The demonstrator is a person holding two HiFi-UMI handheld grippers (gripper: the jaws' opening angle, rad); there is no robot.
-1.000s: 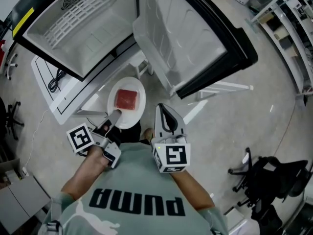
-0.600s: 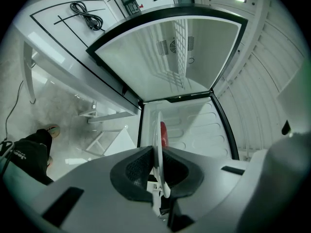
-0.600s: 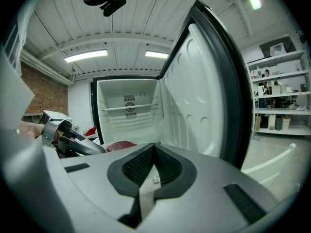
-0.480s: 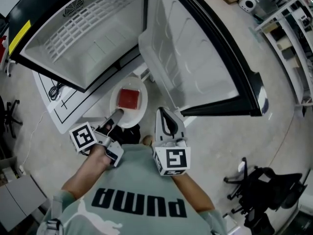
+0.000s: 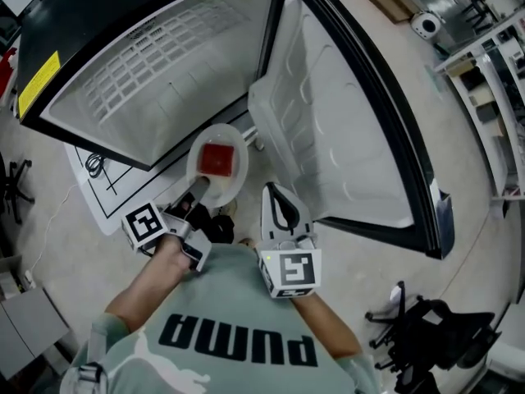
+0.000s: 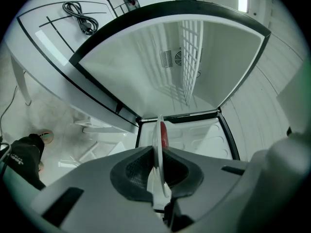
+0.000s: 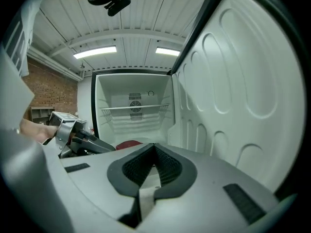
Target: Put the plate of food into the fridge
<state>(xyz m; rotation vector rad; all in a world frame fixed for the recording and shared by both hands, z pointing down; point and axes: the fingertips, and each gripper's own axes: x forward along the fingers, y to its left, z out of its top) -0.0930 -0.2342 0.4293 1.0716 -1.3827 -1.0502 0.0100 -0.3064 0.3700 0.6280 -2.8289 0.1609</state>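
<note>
A white plate (image 5: 218, 169) with a red slab of food (image 5: 217, 158) is held out in front of the open fridge (image 5: 156, 80). My left gripper (image 5: 199, 190) is shut on the plate's near rim. In the left gripper view the plate (image 6: 158, 144) shows edge-on between the pads, with the food (image 6: 164, 134) on its right face. My right gripper (image 5: 280, 208) hovers just right of the plate, shut with nothing in it. Its view (image 7: 154, 148) looks into the fridge's empty interior (image 7: 133, 106), with the left gripper (image 7: 73, 132) at the left.
The fridge door (image 5: 344, 121) stands wide open at the right, its white inner liner facing me. A low white table (image 5: 97, 189) with a black cable (image 5: 94, 165) lies left of the fridge. A black office chair (image 5: 435, 335) stands at the lower right.
The fridge has come nearer and fills more of the head view. Both grippers and the plate have moved forward toward its opening; the grip on the plate is unchanged.
</note>
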